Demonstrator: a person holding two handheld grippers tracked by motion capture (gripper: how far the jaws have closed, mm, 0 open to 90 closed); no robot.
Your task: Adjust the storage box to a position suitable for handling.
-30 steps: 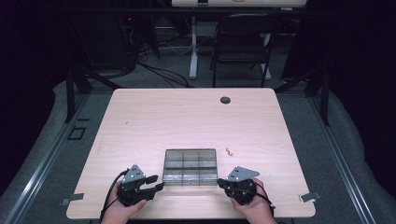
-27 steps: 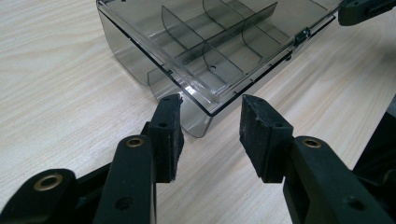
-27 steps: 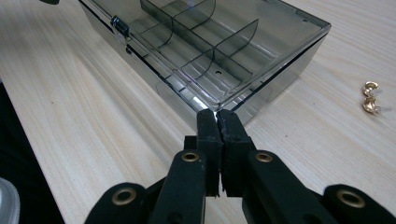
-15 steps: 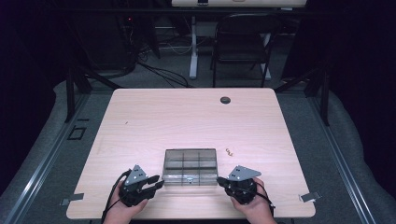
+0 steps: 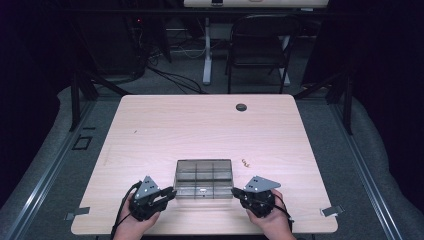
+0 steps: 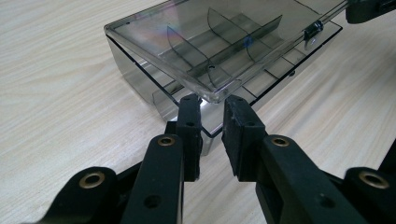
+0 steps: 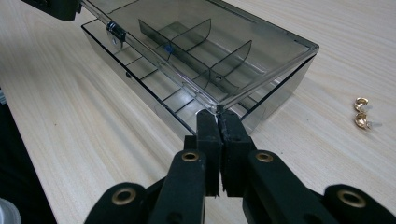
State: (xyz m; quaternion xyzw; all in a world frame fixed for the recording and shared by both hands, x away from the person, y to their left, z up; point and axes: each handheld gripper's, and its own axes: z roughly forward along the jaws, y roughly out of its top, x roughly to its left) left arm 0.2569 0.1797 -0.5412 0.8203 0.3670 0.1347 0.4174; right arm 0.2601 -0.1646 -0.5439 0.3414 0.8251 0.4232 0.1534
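Wooden table [image 5: 165, 130], both claws clenched at clear box [image 5: 204, 172] corners, gold earrings [image 7: 361, 114] beside it.

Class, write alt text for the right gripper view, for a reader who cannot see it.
The right tool, its two black jaws shut, sits at the near corner of a clear smoky plastic compartment box with a slightly raised lid, on a pale wooden table. Two small gold earrings lie to the right.

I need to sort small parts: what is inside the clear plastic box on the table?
Through the box's clear lid only dark dividers forming compartments can be seen, apparently with nothing in them. Two gold earrings lie outside on the table. Corners behind the latch are hidden.
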